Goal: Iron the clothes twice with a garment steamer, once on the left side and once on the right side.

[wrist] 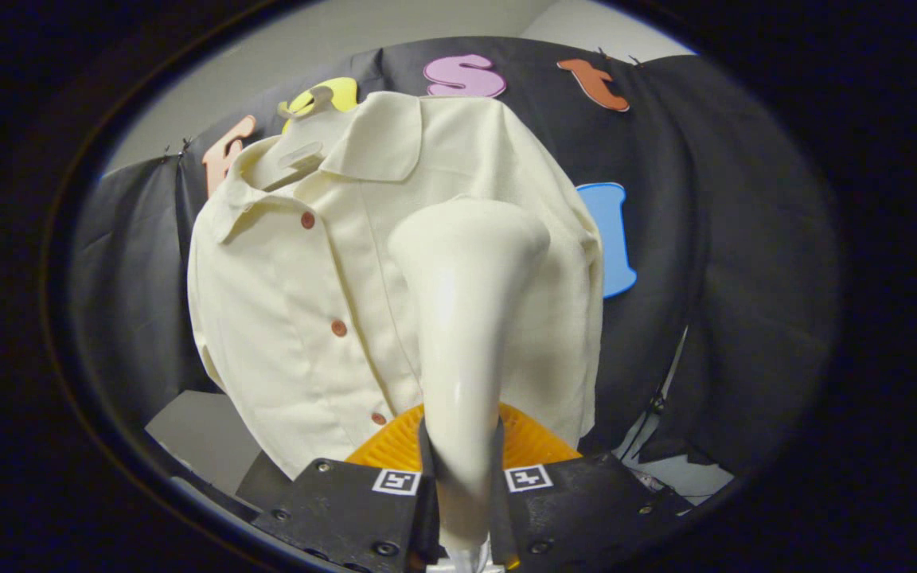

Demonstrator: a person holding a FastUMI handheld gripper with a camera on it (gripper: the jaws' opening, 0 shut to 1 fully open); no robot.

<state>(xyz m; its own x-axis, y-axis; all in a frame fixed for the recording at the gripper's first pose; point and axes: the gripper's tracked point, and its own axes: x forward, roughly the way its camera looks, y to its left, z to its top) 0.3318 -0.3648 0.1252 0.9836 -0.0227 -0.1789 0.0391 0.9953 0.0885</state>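
A cream short-sleeved shirt [299, 294] with small reddish buttons hangs on a pale hanger [299, 151] in front of the black cloth wall. My gripper [461, 450] is shut on the handle of a cream garment steamer [462, 318], which rises upright from between the fingers. The steamer's wide head sits in front of the shirt's right half, around chest height. Whether the head touches the fabric I cannot tell. The steamer hides part of the shirt's right front.
An orange ribbed object [395, 446] lies just beyond the fingers, under the shirt's hem. A grey surface [196, 434] shows to the lower left of the shirt. Black cloth [713, 318] hangs to the right, with a pale gap and cables beside it.
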